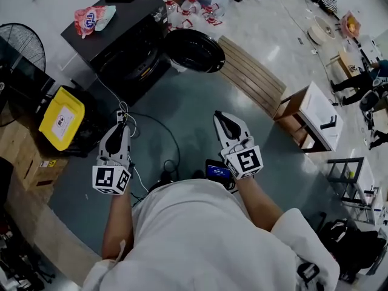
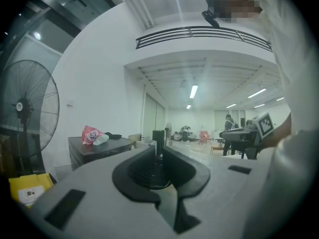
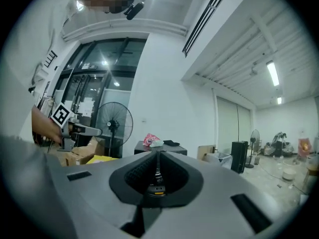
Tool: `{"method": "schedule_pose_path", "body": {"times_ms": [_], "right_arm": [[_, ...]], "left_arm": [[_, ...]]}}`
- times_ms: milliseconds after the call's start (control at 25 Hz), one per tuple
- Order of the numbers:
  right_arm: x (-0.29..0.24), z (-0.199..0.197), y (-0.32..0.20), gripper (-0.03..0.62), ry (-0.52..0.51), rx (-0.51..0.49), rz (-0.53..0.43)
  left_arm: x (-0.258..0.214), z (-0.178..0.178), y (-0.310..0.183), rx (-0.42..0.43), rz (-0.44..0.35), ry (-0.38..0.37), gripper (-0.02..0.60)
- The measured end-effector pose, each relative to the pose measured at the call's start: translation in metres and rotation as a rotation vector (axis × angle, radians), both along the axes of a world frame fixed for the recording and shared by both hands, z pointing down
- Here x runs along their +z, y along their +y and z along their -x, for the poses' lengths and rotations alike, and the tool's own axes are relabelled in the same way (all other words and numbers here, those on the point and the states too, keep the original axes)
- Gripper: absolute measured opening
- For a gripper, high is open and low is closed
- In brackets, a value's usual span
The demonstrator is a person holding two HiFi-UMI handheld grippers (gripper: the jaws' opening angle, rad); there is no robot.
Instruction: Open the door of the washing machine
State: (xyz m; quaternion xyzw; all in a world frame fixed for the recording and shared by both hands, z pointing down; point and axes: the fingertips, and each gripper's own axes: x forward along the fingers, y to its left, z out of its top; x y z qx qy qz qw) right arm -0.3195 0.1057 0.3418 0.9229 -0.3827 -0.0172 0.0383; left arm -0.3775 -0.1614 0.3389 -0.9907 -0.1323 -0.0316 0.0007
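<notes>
Left gripper [image 1: 123,126]: my fingers together, empty. Right gripper [image 1: 220,116]: my fingers together, empty. Black washing machine [image 1: 118,38]: ahead, well apart from both grippers.

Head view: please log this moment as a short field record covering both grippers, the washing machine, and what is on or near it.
left gripper: shut, empty, in the air
right gripper: shut, empty, in the air
washing machine: black, on the floor ahead of the person
contact: neither gripper touches it
on top: pink bag
nearby: black basin, yellow bin
</notes>
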Motion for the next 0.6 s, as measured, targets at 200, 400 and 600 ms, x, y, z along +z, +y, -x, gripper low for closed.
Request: {"method": "schedule_pose_path", "body": {"times_ms": [200,400,600], "right_arm": [[0.004,-0.005,0.016,0.040,-0.015,0.030,-0.025],[0.001,-0.008,0.022,0.040,-0.010,0.020,-0.034],[0.004,-0.004,0.022,0.040,-0.016,0.018,-0.044]], "left_arm": [[-0.001,-0.004,0.018,0.021,0.000,-0.002,0.049],[-0.001,-0.005,0.025,0.024,-0.003,-0.011,0.049],[0.004,-0.002,0.027,0.018,0.004,-0.022,0.049]]}}
